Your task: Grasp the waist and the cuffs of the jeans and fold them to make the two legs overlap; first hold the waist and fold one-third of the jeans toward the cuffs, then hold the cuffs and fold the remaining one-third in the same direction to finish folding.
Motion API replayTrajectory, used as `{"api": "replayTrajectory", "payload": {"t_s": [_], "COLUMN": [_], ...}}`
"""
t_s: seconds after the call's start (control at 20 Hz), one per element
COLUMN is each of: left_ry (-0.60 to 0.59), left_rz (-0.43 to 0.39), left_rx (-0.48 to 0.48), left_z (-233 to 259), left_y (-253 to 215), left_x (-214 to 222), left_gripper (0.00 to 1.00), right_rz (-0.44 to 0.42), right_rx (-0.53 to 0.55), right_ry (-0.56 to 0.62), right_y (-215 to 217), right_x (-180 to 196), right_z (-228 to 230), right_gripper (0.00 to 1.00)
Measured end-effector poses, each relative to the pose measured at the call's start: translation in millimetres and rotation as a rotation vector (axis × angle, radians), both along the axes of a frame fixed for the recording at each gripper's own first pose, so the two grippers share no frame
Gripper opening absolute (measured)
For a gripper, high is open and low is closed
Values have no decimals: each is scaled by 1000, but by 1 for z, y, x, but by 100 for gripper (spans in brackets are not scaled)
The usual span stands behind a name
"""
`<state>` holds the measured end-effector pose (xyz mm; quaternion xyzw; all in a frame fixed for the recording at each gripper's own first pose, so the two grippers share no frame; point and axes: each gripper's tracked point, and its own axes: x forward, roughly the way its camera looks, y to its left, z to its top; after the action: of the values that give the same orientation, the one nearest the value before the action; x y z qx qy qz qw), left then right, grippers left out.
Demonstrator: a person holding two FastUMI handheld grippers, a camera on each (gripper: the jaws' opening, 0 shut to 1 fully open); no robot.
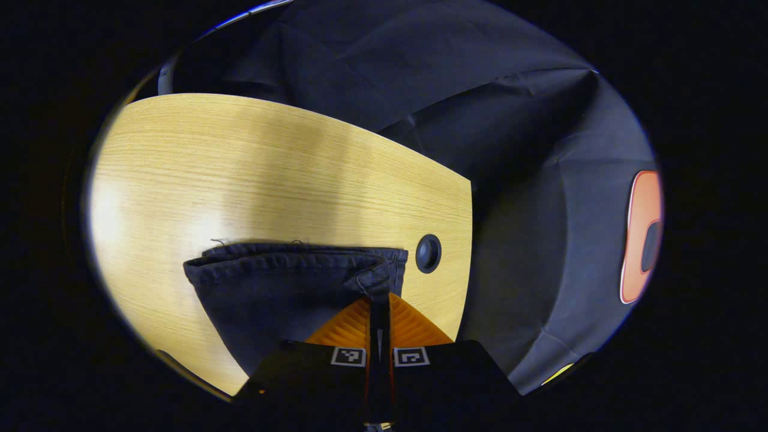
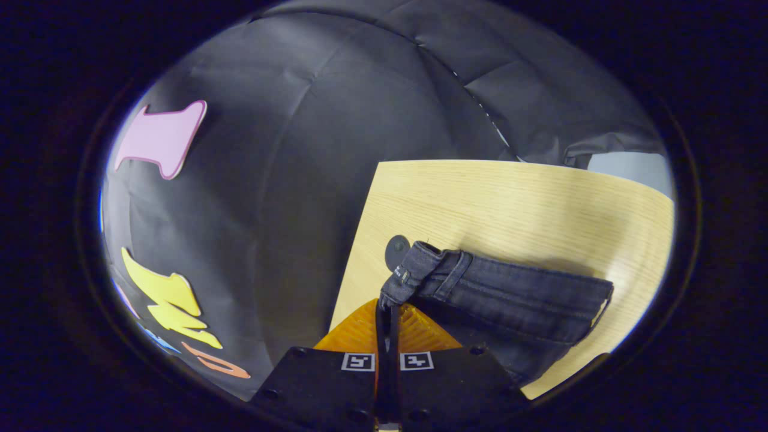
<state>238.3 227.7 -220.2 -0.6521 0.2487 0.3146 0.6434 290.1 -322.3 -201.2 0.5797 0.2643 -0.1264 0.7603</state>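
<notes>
Left gripper view: dark denim jeans (image 1: 282, 288) on light wood table (image 1: 270, 174), near edge of view, just left of round dark table grommet (image 1: 428, 253). Hemmed cuff end (image 1: 300, 259) facing away, running left to right across view; stitched hem doubled, a few loose threads along far edge. Long axis of garment running from cuffs back toward camera, passing under gripper. Left gripper (image 1: 379, 303) with orange ribbed fingers (image 1: 348, 327) pressed together on right corner of cuff, fabric bunched and pinched between both.

Right gripper view: jeans (image 2: 510, 306) lying on table (image 2: 540, 198) near its left edge, waist end (image 2: 420, 267) at left, body extending right. Waistband with belt loop and small tag visible; fabric dark blue-black, seams in parallel lines. Right gripper (image 2: 388, 312), orange fingers (image 2: 360, 333) closed together, clamping waistband corner lifted slightly off table. Grommet (image 2: 396, 247) just beyond pinched corner, partly covered by waistband.
</notes>
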Motion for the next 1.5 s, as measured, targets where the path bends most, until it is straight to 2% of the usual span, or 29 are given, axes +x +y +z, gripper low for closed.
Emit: {"api": "replayTrajectory", "payload": {"t_s": [0.15,0.25,0.3,0.35,0.45,0.5,0.65,0.8,1.0,1.1,1.3,1.5], "left_ry": [29,35,3,-41,-26,-33,-79,-181,-322,-383,-491,-578], "left_rz": [-34,-44,-60,-77,-120,-150,-220,-308,-390,-431,-488,-553], "left_rx": [42,92,116,140,242,289,486,656,887,1010,1259,1411], "left_z": [-12,-14,-7,2,15,24,60,117,193,229,293,327], "left_y": [0,2,-2,-2,-2,-4,-7,-21,-43,-60,-102,-140], "left_x": [5,11,16,24,20,18,17,6,-9,-22,-59,-92], "left_gripper": [4,6,30,53,100,100,99,99,99,98,98,99], "right_rz": [4,6,21,45,83,112,182,225,211,191,137,65], "right_rx": [-19,-19,-10,-8,-101,-142,-263,-447,-629,-647,-580,-465], "right_ry": [6,-17,-24,-30,-14,-19,-87,-133,-120,-100,-40,33], "right_y": [1,7,9,16,22,28,39,36,11,-2,-16,-25], "right_x": [6,14,11,15,16,16,13,1,-31,-50,-83,-108], "right_z": [-10,-6,-1,-4,-5,-2,35,69,91,92,76,42], "right_gripper": [0,3,6,33,87,95,96,96,96,96,96,96]}}
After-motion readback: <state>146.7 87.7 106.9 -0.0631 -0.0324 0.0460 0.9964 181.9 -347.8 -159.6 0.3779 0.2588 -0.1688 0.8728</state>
